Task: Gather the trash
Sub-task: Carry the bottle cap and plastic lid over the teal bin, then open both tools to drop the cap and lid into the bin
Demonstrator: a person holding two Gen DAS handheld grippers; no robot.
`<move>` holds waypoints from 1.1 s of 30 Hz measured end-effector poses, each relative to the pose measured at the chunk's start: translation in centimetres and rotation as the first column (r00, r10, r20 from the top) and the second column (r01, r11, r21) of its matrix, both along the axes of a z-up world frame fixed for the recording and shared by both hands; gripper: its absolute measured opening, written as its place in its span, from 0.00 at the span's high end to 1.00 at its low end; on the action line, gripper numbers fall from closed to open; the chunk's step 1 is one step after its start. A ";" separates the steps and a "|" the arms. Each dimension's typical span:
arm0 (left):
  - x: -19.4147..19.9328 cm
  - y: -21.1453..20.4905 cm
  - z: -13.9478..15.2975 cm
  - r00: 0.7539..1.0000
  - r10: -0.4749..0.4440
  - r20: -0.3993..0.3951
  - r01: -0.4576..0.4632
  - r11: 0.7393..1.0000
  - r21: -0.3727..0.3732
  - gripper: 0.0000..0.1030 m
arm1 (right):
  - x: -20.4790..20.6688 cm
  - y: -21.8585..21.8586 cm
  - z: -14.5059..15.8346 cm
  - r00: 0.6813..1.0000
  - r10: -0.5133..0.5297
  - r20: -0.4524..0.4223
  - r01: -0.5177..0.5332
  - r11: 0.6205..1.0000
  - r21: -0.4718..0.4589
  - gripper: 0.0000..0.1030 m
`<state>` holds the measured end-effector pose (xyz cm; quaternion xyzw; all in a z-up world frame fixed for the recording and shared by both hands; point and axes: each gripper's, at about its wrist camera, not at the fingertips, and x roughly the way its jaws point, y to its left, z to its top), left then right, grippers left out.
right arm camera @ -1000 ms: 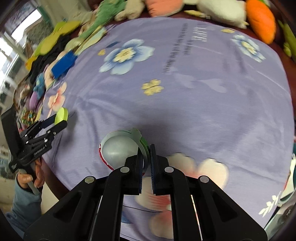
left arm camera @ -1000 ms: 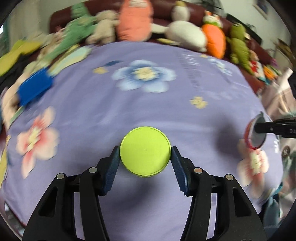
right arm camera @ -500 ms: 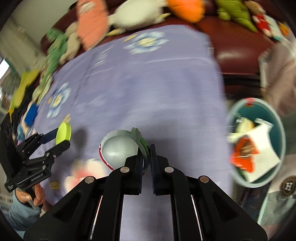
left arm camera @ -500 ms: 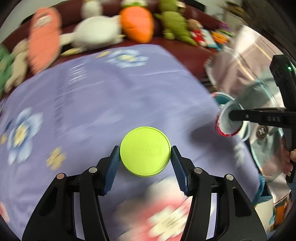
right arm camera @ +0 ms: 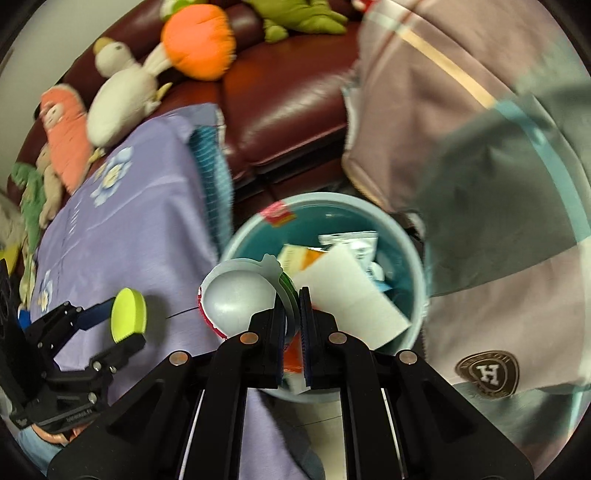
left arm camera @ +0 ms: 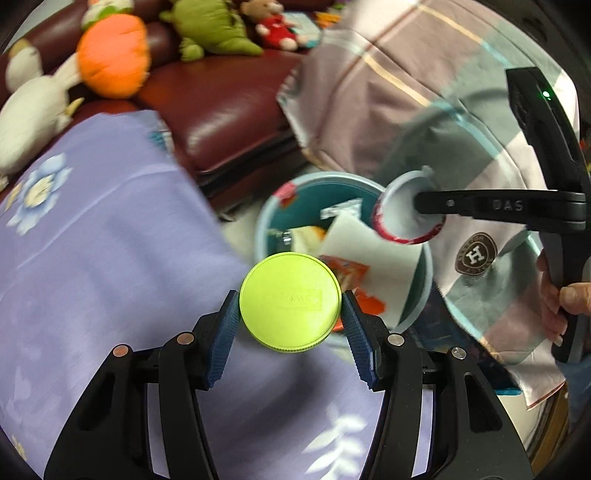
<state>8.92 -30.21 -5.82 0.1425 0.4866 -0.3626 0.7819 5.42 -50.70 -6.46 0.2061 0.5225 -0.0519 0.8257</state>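
**Both grippers loaded at the bin**

Purple flowered cloth (left arm camera: 92,258) covers the table, with a maroon sofa (left arm camera: 221,110) behind it carrying plush toys: an orange one (left arm camera: 110,55), a white one (right arm camera: 118,103) and a green one (left arm camera: 214,33). Much of both views is smeared by motion, so the cloth's print and the toys' details are hard to read.

Left gripper (left arm camera: 290,314) has its jaws spread about a lime lid (left arm camera: 290,306), clamped edge to edge; faint embossed lettering on the lid cannot be read. Past it, toward 1 o'clock, stands a teal bin (left arm camera: 266,221), its near rim hidden behind the lid. White paper (left arm camera: 362,251) and orange-red wrappers (left arm camera: 343,269) lie inside.

Right gripper (right arm camera: 292,317) has its jaws nearly together, pinching the thin rim of a foil cup (right arm camera: 236,299) with a red edge. The cup hangs over the bin's rim at about 9 o'clock. The cup's outside is hidden.

At 3 o'clock a checked blanket (right arm camera: 480,184) with a round "H" badge (right arm camera: 487,373) fills the frame, cut off by the lens edge.
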 end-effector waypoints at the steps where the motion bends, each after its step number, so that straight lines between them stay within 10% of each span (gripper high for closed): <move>1: -0.1 -1.1 -0.3 1.000 -0.016 -0.003 0.016 1.000 0.006 0.45 | 0.1 -0.3 -0.3 1.000 -0.003 -0.006 0.003 1.000 0.006 0.89; 5: -0.5 -3.1 -1.0 0.999 -0.050 -0.007 0.050 0.998 0.027 0.45 | -0.6 -1.7 -1.6 1.000 -0.022 -0.007 0.022 0.999 0.050 0.59; 16: -0.7 -5.4 -2.3 0.997 -0.065 -0.030 0.067 0.996 0.053 0.45 | -2.6 -3.4 -1.1 0.998 -0.055 0.021 0.054 0.997 0.050 0.34; 20: -0.8 -6.8 -2.6 0.997 -0.074 -0.033 0.076 0.996 0.057 0.44 | -3.1 -4.0 -0.6 0.996 -0.080 0.026 0.078 0.996 0.043 0.30; 25: -1.0 -7.1 -2.4 0.999 -0.052 0.000 0.052 0.996 0.072 0.16 | -3.7 -4.6 -0.5 0.995 -0.103 0.016 0.102 0.994 0.039 0.30; 33: -1.2 -4.8 -1.2 1.000 -0.002 0.014 0.001 0.999 0.054 0.10 | -3.9 -3.3 0.5 0.996 -0.086 0.020 0.086 0.996 0.035 0.26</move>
